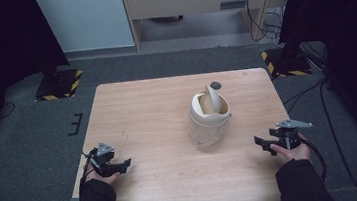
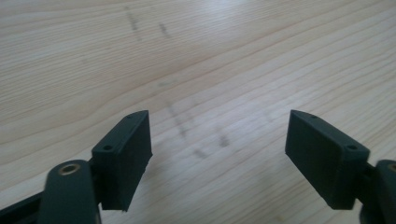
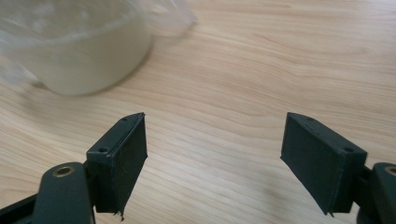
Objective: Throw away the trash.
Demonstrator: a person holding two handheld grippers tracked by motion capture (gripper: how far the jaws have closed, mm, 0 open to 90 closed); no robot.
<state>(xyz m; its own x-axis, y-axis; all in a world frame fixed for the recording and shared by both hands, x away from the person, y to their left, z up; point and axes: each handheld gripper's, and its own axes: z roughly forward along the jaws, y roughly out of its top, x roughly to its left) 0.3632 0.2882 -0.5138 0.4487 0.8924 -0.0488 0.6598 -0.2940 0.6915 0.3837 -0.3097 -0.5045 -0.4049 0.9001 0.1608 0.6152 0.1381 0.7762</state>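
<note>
in the high view a cream container (image 1: 209, 119) wrapped in clear plastic stands upright on the wooden surface (image 1: 147, 114), right of centre, with a pale curved piece (image 1: 213, 98) sticking up out of its open top. the left gripper (image 1: 121, 166) rests near the front left edge, the right gripper (image 1: 262, 143) near the front right, both well apart from the container.

in the left gripper view the jaws are spread over bare wood with faint dark smudges (image 2: 201, 140).

in the right gripper view the jaws are spread with nothing between them, and the container's blurred lower wall (image 3: 79, 51) and plastic wrap (image 3: 170, 16) sit at top left.
</note>
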